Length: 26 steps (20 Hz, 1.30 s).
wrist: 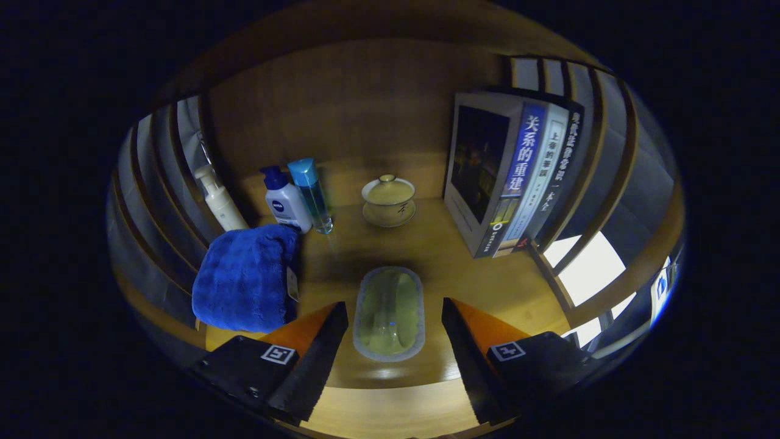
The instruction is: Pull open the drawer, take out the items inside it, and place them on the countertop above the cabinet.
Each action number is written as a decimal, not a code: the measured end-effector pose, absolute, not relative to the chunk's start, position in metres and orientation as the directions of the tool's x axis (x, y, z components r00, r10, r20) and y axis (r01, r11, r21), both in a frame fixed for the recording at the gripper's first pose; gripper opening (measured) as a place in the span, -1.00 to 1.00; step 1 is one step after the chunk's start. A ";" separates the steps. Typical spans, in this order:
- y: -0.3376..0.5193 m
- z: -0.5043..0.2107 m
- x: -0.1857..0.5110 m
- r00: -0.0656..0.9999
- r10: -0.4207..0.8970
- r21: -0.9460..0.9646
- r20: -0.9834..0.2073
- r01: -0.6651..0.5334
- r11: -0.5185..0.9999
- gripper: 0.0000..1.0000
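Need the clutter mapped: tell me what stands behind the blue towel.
Behind the folded blue plush towel stand a white pump bottle and a white blue-capped lotion bottle; their bases are covered. The open tongs straddle a clear oval case.

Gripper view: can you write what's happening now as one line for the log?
hand-held gripper: open, holding nothing | clear oval case: on countertop, between fingers | blue towel: left | lidded cup: beyond

Blue towel (245, 278): folded, at left, in front of the bottles.
Pump bottles: pale one (219, 199) by the slatted side; white one with blue cap (285, 201) beside it.
Clear blue bottle (312, 194): upright, just beside the white one.
Lidded teacup (389, 200): on saucer, near the back wall.
Books (512, 174): upright, at right.
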<state>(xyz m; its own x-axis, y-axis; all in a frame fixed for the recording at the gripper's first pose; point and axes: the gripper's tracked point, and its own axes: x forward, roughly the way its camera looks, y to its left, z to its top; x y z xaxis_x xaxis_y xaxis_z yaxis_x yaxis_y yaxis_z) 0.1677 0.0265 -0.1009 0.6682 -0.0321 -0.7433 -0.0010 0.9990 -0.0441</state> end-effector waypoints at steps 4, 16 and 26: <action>0.020 -0.072 0.145 0.748 -0.038 -0.059 -0.663 -0.002 0.998 1.00; 0.006 -0.014 0.016 0.903 0.036 0.050 -0.428 -0.016 0.999 1.00; -0.017 -0.037 -0.079 0.975 0.055 0.004 -0.214 -0.055 0.998 0.97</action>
